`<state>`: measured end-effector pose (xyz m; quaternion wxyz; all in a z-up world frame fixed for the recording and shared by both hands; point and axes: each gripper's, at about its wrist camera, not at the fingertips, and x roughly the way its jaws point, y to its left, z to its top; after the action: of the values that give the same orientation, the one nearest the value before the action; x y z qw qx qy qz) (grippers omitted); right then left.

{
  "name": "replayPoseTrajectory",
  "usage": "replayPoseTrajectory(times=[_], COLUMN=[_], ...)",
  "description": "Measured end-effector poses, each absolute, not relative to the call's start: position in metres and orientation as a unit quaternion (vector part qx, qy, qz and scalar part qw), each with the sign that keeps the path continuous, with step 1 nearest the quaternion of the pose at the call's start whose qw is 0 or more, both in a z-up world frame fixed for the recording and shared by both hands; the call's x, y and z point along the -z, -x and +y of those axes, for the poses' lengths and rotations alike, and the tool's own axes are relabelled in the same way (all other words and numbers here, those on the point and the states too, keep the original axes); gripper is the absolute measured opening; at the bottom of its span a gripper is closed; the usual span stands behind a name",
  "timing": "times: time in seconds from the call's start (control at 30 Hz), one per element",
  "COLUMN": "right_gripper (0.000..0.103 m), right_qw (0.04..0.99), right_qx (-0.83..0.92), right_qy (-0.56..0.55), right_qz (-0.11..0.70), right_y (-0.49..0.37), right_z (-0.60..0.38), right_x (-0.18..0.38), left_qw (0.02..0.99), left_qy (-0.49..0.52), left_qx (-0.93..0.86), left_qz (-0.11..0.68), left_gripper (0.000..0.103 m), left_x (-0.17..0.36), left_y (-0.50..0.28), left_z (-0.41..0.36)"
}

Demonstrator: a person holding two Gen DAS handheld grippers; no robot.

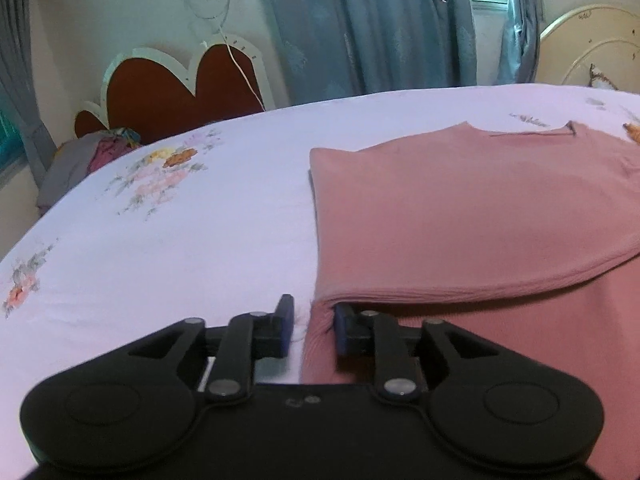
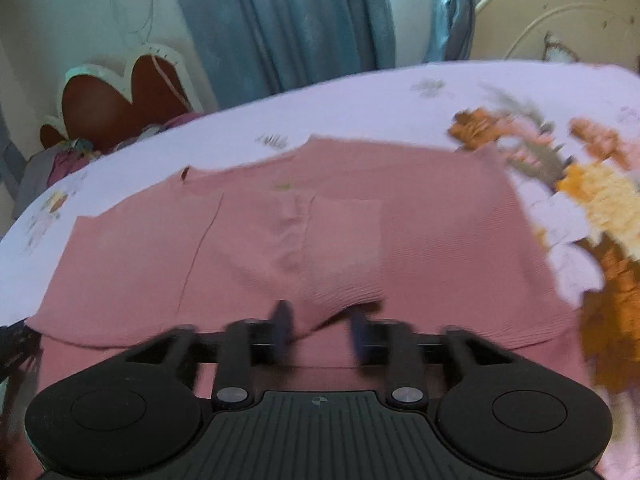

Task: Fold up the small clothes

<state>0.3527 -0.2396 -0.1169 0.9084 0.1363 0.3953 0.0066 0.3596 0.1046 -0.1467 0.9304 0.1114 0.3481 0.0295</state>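
A pink ribbed garment (image 1: 460,216) lies on the bed, its near part doubled over into a fold; it also shows in the right wrist view (image 2: 280,248). My left gripper (image 1: 312,328) is open at the garment's near left corner, its right finger just under the folded edge, its left finger over the sheet. My right gripper (image 2: 320,328) is open low over the near hem, and a bulge of pink cloth sits between its fingers. The right wrist view is blurred.
The bed has a pale lilac floral sheet (image 1: 160,232). A red heart-shaped headboard (image 1: 176,84) and a heap of clothes (image 1: 92,156) are at the far left. Blue curtains (image 1: 380,24) hang behind. A cream round headboard (image 2: 560,16) is at the far right.
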Motion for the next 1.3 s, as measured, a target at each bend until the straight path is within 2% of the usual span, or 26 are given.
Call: replayPoseTrajectory(times=[0.07, 0.3, 0.53, 0.57, 0.6, 0.63, 0.7, 0.73, 0.9, 1.0, 1.1, 1.13, 1.2, 1.3], right_gripper=[0.057, 0.057, 0.056, 0.047, 0.034, 0.031, 0.011, 0.009, 0.008, 0.008, 0.009, 0.010, 0.023, 0.024], right_qw=[0.913, 0.907, 0.903, 0.901, 0.902, 0.904, 0.905, 0.906, 0.935, 0.919, 0.921, 0.923, 0.931, 0.941], right_qx=[0.000, 0.017, 0.009, 0.003, -0.004, -0.007, -0.015, -0.018, 0.014, 0.018, 0.020, 0.024, 0.038, 0.032], right_qy=[-0.142, -0.171, -0.160, -0.163, -0.160, -0.152, -0.151, -0.150, -0.118, -0.102, -0.085, -0.094, -0.102, -0.084], right_qz=[0.384, 0.384, 0.399, 0.402, 0.401, 0.400, 0.398, 0.396, 0.334, 0.381, 0.380, 0.374, 0.350, 0.325], right_y=[-0.354, -0.393, -0.424, -0.425, -0.425, -0.424, -0.421, -0.419, -0.397, -0.405, -0.408, -0.408, -0.407, -0.409], right_z=[-0.247, -0.263, -0.254, -0.252, -0.249, -0.245, -0.241, -0.240, -0.248, -0.251, -0.249, -0.251, -0.254, -0.248], right_x=[0.112, 0.118, 0.137, 0.139, 0.140, 0.139, 0.137, 0.136, 0.116, 0.137, 0.139, 0.135, 0.124, 0.110], left_qw=[0.929, 0.936, 0.933, 0.931, 0.929, 0.926, 0.921, 0.920, 0.922, 0.922, 0.923, 0.923, 0.926, 0.935], left_qy=[-0.100, -0.044, -0.009, -0.002, 0.006, 0.019, 0.044, 0.053, 0.040, 0.025, 0.036, 0.030, 0.025, 0.020], left_qx=[-0.018, -0.014, -0.005, -0.007, -0.010, -0.018, -0.027, -0.031, -0.038, -0.054, -0.056, -0.056, -0.053, -0.044], left_qz=[0.355, 0.350, 0.361, 0.364, 0.370, 0.376, 0.385, 0.387, 0.382, 0.382, 0.380, 0.379, 0.373, 0.352], left_gripper=[0.030, 0.031, 0.032, 0.032, 0.032, 0.032, 0.032, 0.032, 0.032, 0.035, 0.035, 0.035, 0.033, 0.033], left_x=[0.142, 0.118, 0.118, 0.122, 0.125, 0.129, 0.136, 0.138, 0.145, 0.153, 0.152, 0.151, 0.145, 0.136], left_y=[-0.354, -0.343, -0.402, -0.414, -0.425, -0.437, -0.454, -0.461, -0.484, -0.492, -0.493, -0.493, -0.492, -0.489], left_z=[0.111, 0.123, 0.109, 0.107, 0.106, 0.107, 0.110, 0.111, 0.107, 0.108, 0.112, 0.110, 0.107, 0.099])
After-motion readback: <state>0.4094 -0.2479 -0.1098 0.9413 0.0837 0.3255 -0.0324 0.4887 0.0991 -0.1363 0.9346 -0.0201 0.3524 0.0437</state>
